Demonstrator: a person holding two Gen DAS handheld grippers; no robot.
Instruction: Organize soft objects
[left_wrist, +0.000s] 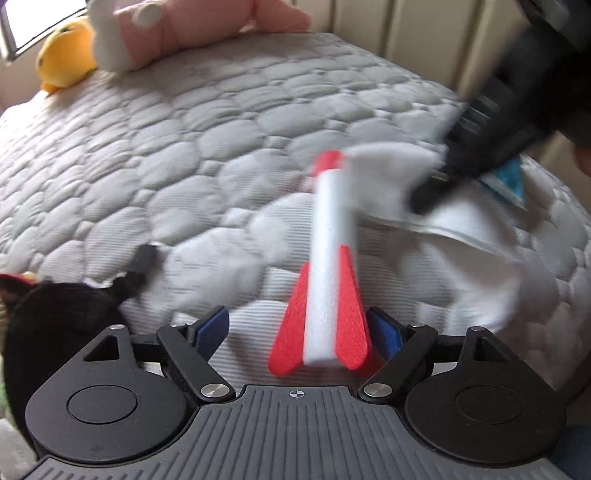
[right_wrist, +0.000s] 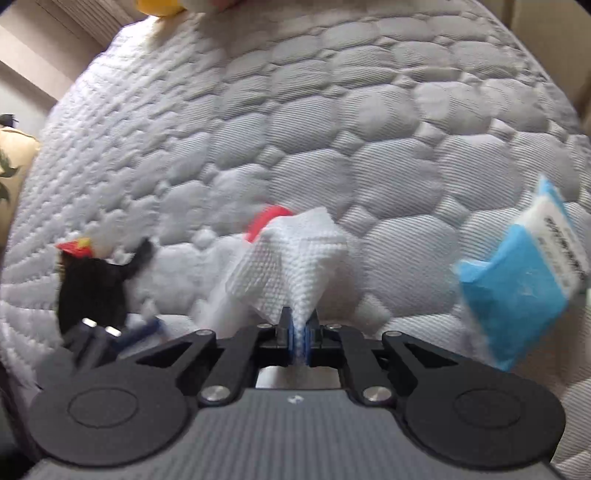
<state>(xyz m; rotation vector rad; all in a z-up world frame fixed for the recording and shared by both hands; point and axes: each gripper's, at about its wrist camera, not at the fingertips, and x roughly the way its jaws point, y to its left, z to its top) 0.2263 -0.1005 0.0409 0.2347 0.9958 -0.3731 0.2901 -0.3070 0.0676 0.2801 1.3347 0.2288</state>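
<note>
A red and white foam stick (left_wrist: 330, 266) lies on the quilted mattress (left_wrist: 166, 147), its near end between the blue pads of my left gripper (left_wrist: 297, 314). That gripper is open; the left pad stands clear of the stick and the right pad is close beside its red flap. My right gripper (right_wrist: 298, 334) is shut on a white textured tissue (right_wrist: 295, 258) that bunches up in front of it. In the left wrist view the right gripper (left_wrist: 439, 181) comes in from the upper right with the tissue (left_wrist: 391, 166) over the stick's far end.
A blue tissue packet (right_wrist: 517, 295) lies at the right. A black plush with a red hat (right_wrist: 92, 288) sits at the left, beside a left gripper finger (right_wrist: 140, 328). A yellow plush (left_wrist: 66, 55) and a pink and white plush (left_wrist: 177, 29) rest at the mattress's far edge.
</note>
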